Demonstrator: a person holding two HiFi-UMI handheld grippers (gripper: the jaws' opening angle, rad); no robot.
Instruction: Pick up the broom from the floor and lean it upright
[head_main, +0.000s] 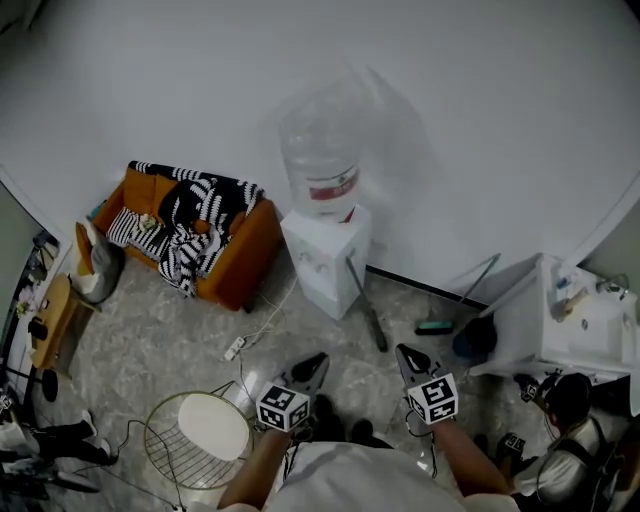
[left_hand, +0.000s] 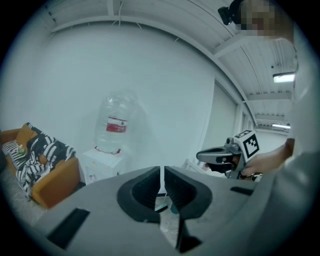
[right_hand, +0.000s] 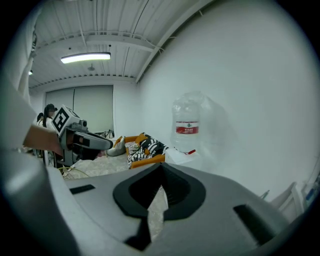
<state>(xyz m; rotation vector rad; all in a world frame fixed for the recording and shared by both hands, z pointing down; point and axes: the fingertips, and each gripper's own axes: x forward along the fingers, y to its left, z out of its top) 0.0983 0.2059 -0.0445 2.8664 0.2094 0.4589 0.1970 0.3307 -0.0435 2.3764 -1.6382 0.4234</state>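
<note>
The grey marbled floor (head_main: 150, 350) carries an orange sofa (head_main: 250, 250) at upper left, a white water dispenser (head_main: 325, 262) at centre, a white power strip (head_main: 234, 348) below it, a round wire-framed stool (head_main: 212, 425) at lower left, and a teal-headed broom (head_main: 435, 326) at centre right.

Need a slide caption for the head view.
Left gripper and right gripper, both shut and empty, face the water dispenser beside an orange sofa.
</note>
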